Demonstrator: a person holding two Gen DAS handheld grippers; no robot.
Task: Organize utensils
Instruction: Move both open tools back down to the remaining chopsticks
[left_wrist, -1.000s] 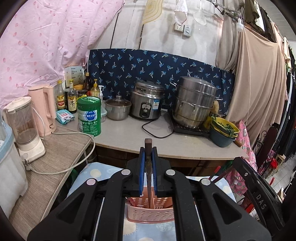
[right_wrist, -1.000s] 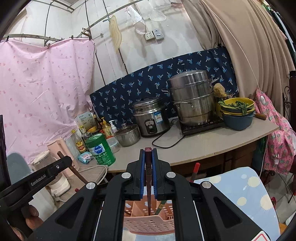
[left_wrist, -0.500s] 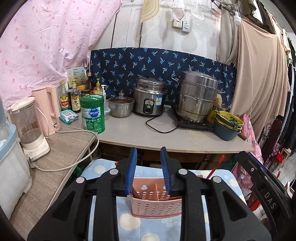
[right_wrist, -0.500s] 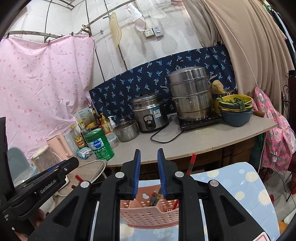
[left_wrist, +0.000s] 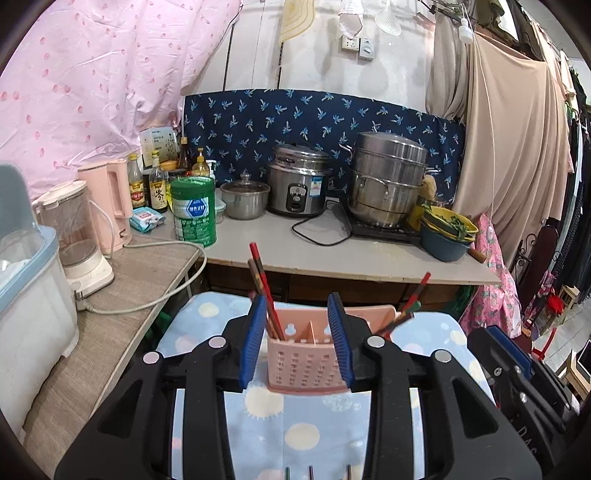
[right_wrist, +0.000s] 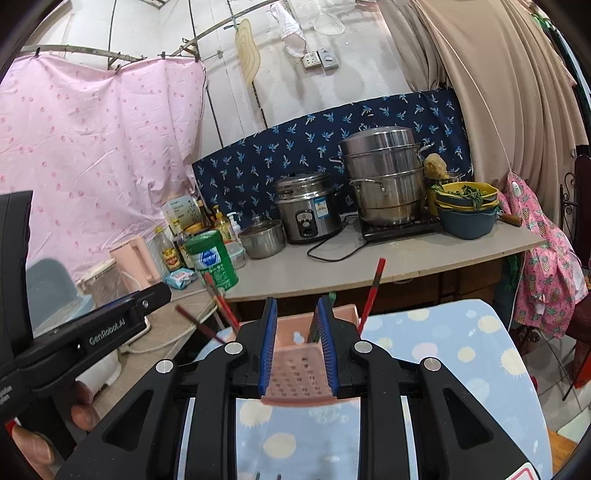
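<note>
A pink perforated utensil caddy (left_wrist: 308, 360) stands on a blue dotted cloth (left_wrist: 295, 424). Red and dark chopsticks (left_wrist: 263, 284) lean in its left compartment; more chopsticks (left_wrist: 413, 299) lean at its right end. My left gripper (left_wrist: 297, 332) is open and empty, its jaws either side of the caddy's near wall. In the right wrist view the caddy (right_wrist: 297, 373) shows between my open, empty right gripper (right_wrist: 295, 332). Chopsticks (right_wrist: 371, 291) stick up at its right and others (right_wrist: 219, 306) at its left.
A counter (left_wrist: 369, 254) behind holds a rice cooker (left_wrist: 297, 184), a steel steamer pot (left_wrist: 386, 177), a green tin (left_wrist: 194, 210), bottles and bowls (left_wrist: 445, 232). A side table (left_wrist: 122, 288) at left holds a blender (left_wrist: 75, 236) and pink kettle (left_wrist: 109, 199). Utensil tips (left_wrist: 312, 472) lie on the cloth at the bottom edge.
Both grippers held a chopstick upright over the caddy, then opened and let go. The chopsticks now stand in the caddy. Both grippers have drawn back and opened wider.
</note>
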